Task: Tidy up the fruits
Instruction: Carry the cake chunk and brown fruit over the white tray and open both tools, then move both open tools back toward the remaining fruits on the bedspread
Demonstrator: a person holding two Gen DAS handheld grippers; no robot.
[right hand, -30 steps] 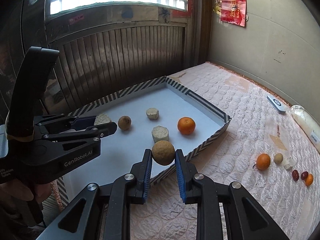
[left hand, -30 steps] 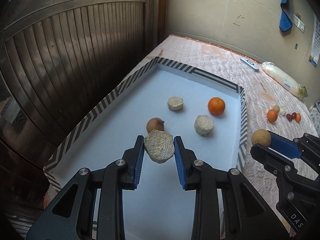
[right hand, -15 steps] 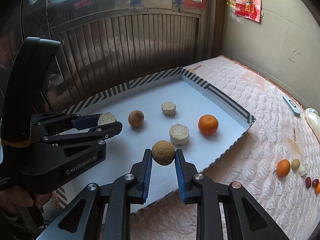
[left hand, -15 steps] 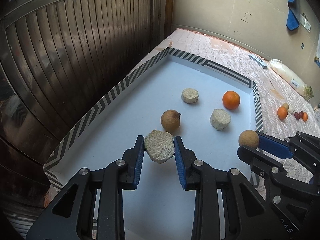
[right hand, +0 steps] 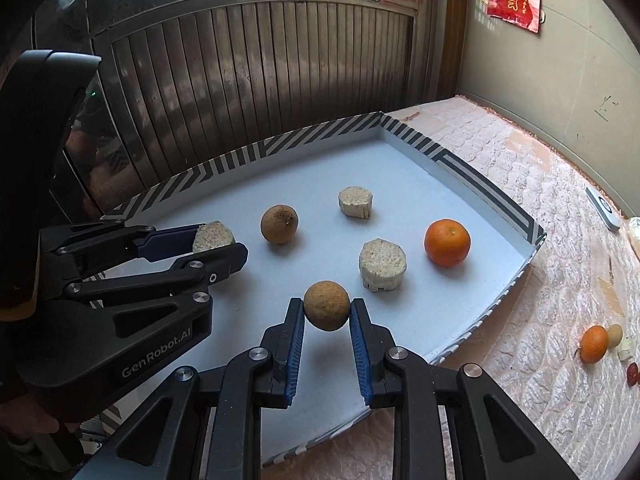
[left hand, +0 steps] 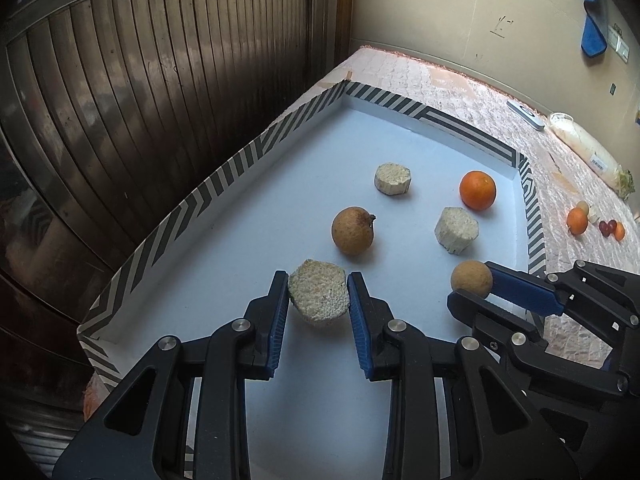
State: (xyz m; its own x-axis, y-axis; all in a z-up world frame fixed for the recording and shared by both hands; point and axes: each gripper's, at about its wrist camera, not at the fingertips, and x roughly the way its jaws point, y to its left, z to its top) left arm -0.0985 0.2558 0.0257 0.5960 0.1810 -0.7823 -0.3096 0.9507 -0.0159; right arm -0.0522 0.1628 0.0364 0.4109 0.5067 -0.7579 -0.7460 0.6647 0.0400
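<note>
A crumbly pale chunk [left hand: 318,298] is pinched by the left gripper [left hand: 318,300]; a firm round fruit [right hand: 327,305], at its three o'clock, is clamped across its middle by the right gripper [right hand: 327,312].

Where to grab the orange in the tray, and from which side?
Grip the orange across its widest middle, coming from above. It is round, sits free on the tray floor, and the closest pale chunk stands apart, so the fingers should fit on both sides.

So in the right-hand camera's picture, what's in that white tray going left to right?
Pale chunk in the left gripper → brown fruit → round tan fruit in the right gripper → cut chunk → orange.
</note>
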